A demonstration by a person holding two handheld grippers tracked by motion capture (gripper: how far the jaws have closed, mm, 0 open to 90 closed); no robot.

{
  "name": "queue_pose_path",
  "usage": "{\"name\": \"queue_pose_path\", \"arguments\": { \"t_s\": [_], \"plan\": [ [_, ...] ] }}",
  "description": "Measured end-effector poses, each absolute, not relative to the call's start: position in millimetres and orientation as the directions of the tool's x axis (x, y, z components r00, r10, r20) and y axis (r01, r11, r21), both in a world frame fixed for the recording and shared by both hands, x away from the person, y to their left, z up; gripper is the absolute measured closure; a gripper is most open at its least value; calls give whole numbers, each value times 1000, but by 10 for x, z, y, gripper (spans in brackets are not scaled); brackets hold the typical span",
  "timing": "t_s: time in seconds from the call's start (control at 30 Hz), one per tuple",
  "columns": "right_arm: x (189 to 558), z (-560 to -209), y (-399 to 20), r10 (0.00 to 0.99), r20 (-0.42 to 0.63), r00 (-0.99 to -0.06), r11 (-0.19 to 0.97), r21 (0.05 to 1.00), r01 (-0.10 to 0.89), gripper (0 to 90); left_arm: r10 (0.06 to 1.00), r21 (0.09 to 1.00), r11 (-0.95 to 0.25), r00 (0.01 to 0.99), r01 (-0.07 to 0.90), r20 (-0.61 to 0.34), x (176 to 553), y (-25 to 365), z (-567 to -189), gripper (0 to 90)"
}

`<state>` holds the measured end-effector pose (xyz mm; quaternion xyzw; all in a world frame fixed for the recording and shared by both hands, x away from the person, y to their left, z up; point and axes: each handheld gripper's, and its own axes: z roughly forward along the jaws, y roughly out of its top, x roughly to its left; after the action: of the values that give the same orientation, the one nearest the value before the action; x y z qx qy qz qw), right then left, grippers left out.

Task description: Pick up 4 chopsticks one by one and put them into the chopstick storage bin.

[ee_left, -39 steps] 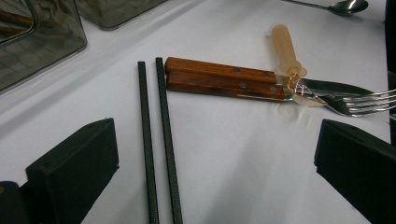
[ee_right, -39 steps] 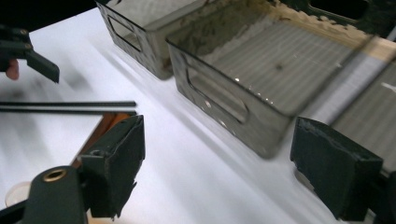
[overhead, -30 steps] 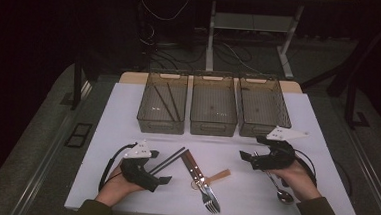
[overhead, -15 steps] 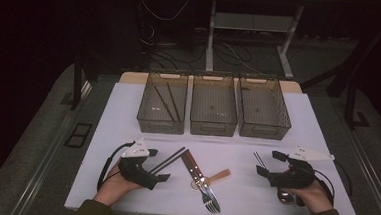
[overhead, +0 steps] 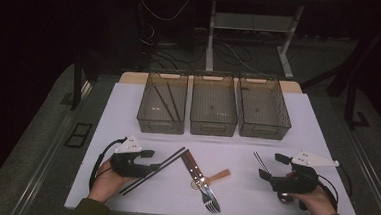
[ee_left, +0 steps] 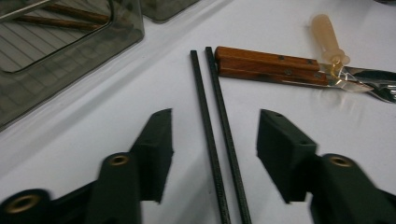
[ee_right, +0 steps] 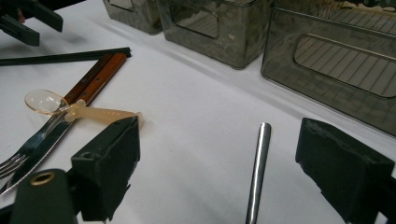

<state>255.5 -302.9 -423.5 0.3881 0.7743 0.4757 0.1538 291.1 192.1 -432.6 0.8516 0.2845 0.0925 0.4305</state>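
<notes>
Sorting of cutlery into three bins is judged to be at an early stage. Two brown chopsticks point(overhead: 165, 100) are found already lying in the left bin point(overhead: 161, 122); the middle bin point(overhead: 213, 124) and the right bin point(overhead: 263, 126) hold nothing that can be made out.

A pair of black chopsticks point(ee_left: 218, 135) is seen flat on the white table point(overhead: 297, 124), lying between the jaws of the left gripper point(ee_left: 215, 149). Those jaws have just been closing and stand about half open; the pads are not yet pressing on the sticks, so nothing is held.

The right gripper point(ee_right: 219, 163) is observed with its jaws apart, nothing gripped; a metal handle point(ee_right: 258, 172) lies between them on the table, touched by neither pad.

Left on the table are two wood-handled forks point(overhead: 202, 176) and a small pale spoon point(overhead: 213, 178), heaped together near the middle. Most of the work is therefore judged outstanding
</notes>
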Motion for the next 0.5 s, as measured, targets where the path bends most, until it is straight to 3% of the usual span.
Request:
{"name": "queue_pose_path", "arguments": {
  "t_s": [0.2, 0.5],
  "plan": [
    [2560, -4251, -3041, 753, 138, -644, 244, 850, 468, 140, 577, 751, -484, 809, 448, -111, 2931, 1902, -4385, 650],
    [2561, -4254, -3040, 750, 138, -646, 248, 848, 469, 140, 570, 726, -506, 812, 465, -124, 2964, 1867, -4443, 734]
  ]
}}
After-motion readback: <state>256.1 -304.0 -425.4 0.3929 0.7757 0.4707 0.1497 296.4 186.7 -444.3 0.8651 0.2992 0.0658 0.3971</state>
